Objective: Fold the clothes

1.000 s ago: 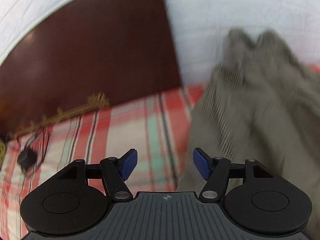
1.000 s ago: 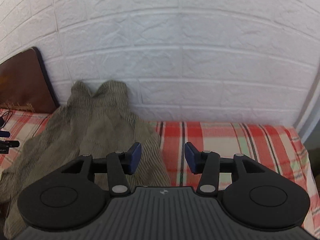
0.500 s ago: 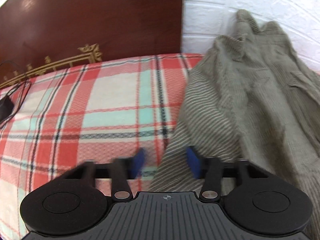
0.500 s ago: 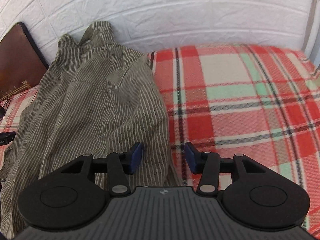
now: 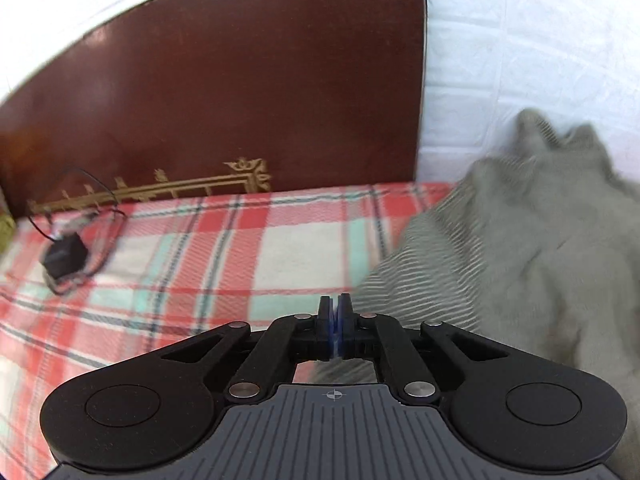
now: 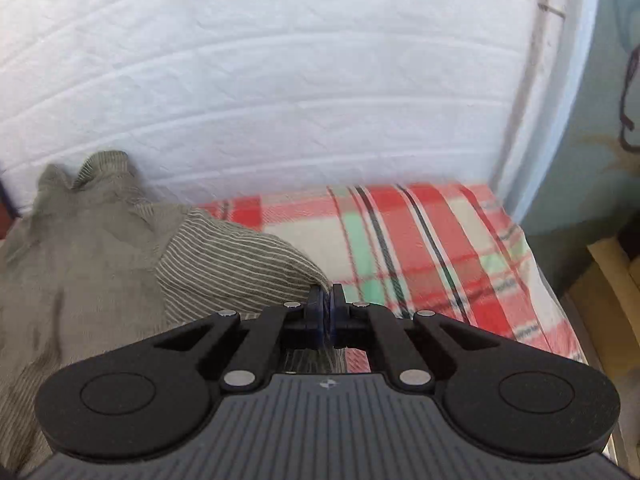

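Right tongs (image 6: 327, 303) pinch the striped shirt's (image 6: 224, 264) edge; left tongs (image 5: 334, 320) pressed together, seemingly on its hem.

The left tool (image 5: 334, 322) had its blue pads pressed together, with grey striped cloth visible just beneath and behind them; whether the pads pinched that cloth could not be confirmed. The striped garment (image 5: 532, 248) lay heaped on the right of the bed, its upper folds resting against the white brick wall (image 5: 520, 40). The plaid bedsheet (image 5: 224, 252) covered the bed. A small black adapter (image 5: 64, 256) with a thin cable lay on the sheet at left, near the dark brown headboard (image 5: 224, 92). The view was blurred.
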The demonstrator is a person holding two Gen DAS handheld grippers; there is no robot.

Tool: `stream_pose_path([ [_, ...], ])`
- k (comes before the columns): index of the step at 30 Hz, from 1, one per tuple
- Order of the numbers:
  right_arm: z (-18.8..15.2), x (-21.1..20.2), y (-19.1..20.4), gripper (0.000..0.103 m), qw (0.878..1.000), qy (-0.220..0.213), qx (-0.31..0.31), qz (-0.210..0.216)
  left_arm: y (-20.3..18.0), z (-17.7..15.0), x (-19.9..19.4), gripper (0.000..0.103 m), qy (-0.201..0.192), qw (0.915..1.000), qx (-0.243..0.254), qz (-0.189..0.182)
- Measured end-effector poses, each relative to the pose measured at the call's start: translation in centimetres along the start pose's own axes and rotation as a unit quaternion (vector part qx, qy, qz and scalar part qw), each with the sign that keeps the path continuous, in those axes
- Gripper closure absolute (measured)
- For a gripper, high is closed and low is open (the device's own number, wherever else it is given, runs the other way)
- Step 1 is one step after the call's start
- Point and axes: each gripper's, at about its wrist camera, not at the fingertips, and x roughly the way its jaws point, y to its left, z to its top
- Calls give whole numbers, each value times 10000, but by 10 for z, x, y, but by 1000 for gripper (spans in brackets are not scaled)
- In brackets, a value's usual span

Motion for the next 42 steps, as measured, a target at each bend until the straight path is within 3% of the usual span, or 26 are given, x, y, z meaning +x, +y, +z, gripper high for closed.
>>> stream_pose_path([
  [2,-12,14,-1,100,9996,259,-64,-51,8,-9,10,103,243,9996,-75,143],
  [5,-26,24,-1,95,9986,504,-178,-29,23,-20,16,103,517,9984,-219,31],
  [7,-26,17,0,75,9985,467,-275,-35,30,-19,12,84,497,9984,-248,-61],
  [8,-21,11,0,62,9990,360,-278,-51,31,-15,8,80,438,9986,-274,-119],
  [10,-8,-5,-1,62,9997,83,-239,48,28,-3,-2,75,251,9989,-293,-273],
  [12,8,-21,2,61,9993,-169,-191,263,16,12,-10,51,2,9988,-184,-461],
  [14,22,-29,11,61,9983,-310,-220,451,-3,28,-14,39,-241,9982,42,-542],
  [20,52,-2,40,61,9944,-322,-404,918,-71,69,4,36,-470,9921,777,-862],
  [27,64,66,59,61,9907,26,-383,1306,-104,92,51,36,-265,9900,906,-1052],
  [35,54,112,64,61,9856,258,-471,1603,-119,103,101,36,37,9884,938,-1190],
  [36,53,114,65,60,9846,293,-479,1655,-119,101,102,41,56,9880,943,-1218],
  [37,52,115,67,62,9845,301,-515,1652,-119,99,103,53,72,9876,941,-1257],
  [38,52,114,68,78,9838,317,-571,1672,-118,97,103,81,81,9867,908,-1348],
  [39,54,113,70,96,9826,356,-606,1720,-117,96,101,103,68,9864,861,-1397],
  [42,57,102,70,96,9850,50,-542,1635,-112,92,92,103,-157,9879,773,-1335],
])
